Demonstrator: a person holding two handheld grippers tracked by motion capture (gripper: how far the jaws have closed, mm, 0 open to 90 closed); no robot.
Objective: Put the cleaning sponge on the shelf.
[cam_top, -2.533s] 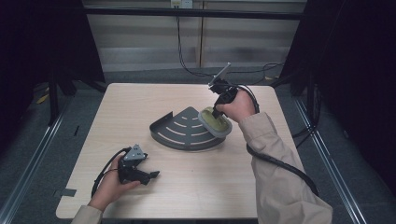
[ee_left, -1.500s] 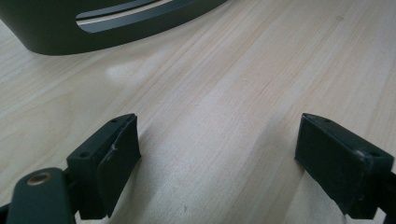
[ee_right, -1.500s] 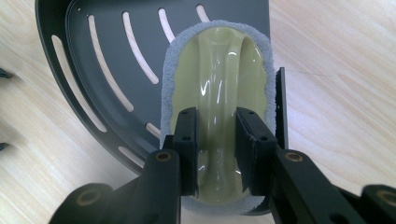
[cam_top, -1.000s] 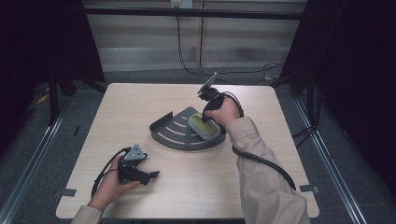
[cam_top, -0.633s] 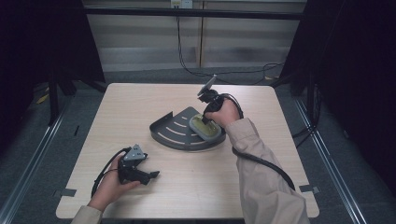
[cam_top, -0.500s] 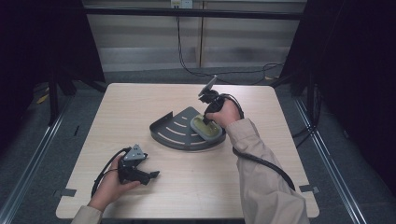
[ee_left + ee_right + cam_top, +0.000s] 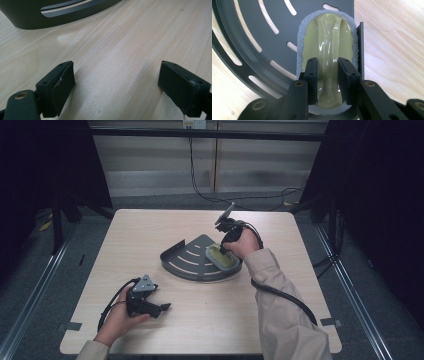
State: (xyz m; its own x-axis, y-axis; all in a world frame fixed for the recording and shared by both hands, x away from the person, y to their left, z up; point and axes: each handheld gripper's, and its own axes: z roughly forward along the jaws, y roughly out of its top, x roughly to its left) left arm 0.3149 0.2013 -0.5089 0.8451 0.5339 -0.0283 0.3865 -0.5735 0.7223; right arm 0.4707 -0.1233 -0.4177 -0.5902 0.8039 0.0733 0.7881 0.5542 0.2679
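Right gripper (image 7: 327,82) jaws clamped on ridge handle of olive scrubber (image 7: 328,47), resting on dark slotted rack (image 7: 192,260). Placement step. Next: release, lift clear. Left gripper (image 7: 117,85) jaws wide, idle on tabletop (image 7: 150,232).

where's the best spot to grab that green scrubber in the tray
By the raised handle ridge along the scrubber, coming straight down from above. It lies pad-down in the dark slotted tray, and the right gripper pinches that ridge.
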